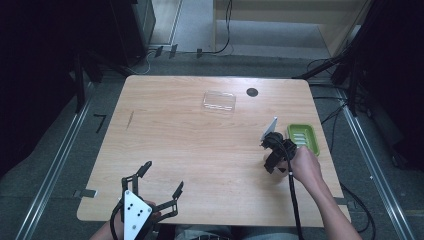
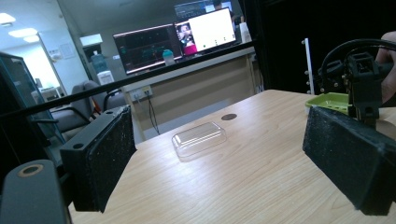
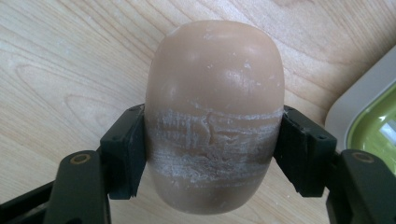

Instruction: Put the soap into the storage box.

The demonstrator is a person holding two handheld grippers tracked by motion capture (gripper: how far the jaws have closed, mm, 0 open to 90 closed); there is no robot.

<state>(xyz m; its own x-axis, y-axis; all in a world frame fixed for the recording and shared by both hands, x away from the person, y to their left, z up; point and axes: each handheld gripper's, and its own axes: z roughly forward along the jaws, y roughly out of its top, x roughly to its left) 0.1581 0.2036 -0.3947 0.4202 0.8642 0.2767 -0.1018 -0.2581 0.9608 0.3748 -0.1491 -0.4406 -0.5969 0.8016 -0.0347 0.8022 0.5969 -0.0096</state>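
Soap [image 3: 214,116], a rounded tan bar with a scuffed whitish band round its middle, sits squarely between the jaws of your right hand-held gripper [image 3: 212,154], both pads pressed against its sides. Judging from the grip and the green soap dish [image 1: 303,138] just beside it, you look to be carrying the bar to or from that dish. Keep the squeeze steady and no harder than needed, since the bar is smooth and curved and would likely slip if the jaws tilt. Hold the hand-held gripper level, and keep the bar clear of the dish's pale rim until it is centred.

Your left hand-held gripper [image 1: 155,192] hovers over the near edge of the desk [image 1: 190,140], jaws spread wide and holding nothing, well apart from the soap. A clear plastic lid [image 1: 219,101] lies toward the far side of the desk.
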